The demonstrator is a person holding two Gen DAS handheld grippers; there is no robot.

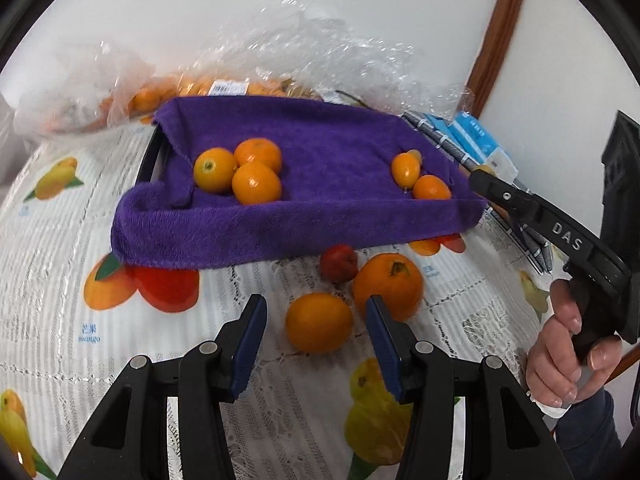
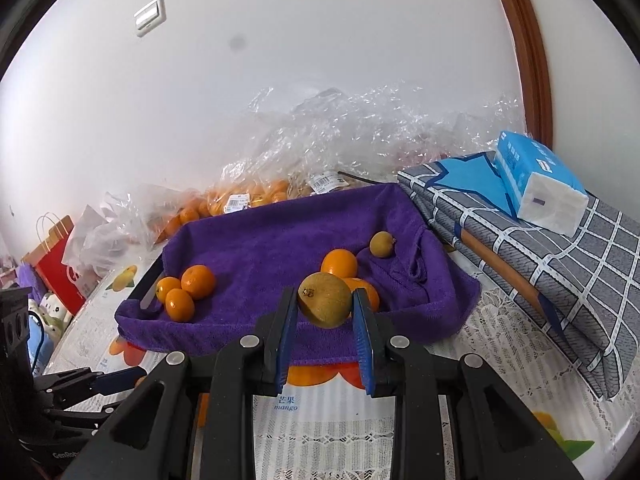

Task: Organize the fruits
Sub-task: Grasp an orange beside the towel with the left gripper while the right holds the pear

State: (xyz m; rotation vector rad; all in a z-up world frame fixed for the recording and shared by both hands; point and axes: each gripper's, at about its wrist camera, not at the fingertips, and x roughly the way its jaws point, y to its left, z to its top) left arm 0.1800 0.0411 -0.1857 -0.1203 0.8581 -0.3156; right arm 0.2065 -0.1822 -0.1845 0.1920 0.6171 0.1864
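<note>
A tray lined with a purple towel [image 1: 320, 140] [image 2: 280, 240] holds three oranges at its left [image 1: 240, 172] [image 2: 184, 292] and a few small fruits at its right [image 1: 416, 178] [image 2: 340, 264]. My left gripper [image 1: 316, 320] is open low over the table, with a loose orange [image 1: 319, 322] between its fingers. A bigger orange [image 1: 388, 286] and a small red fruit [image 1: 338, 263] lie just beyond. My right gripper [image 2: 325, 306] is shut on a brownish-yellow round fruit [image 2: 325, 305], held above the tray's front right edge. A second brownish fruit [image 2: 382, 244] lies in the tray.
Clear plastic bags of oranges [image 1: 192, 88] [image 2: 248, 196] lie behind the tray against the wall. A folded grey checked cloth [image 2: 540, 248] with a blue tissue pack [image 2: 536, 184] sits to the right. The right gripper's arm and hand [image 1: 560, 328] show in the left wrist view.
</note>
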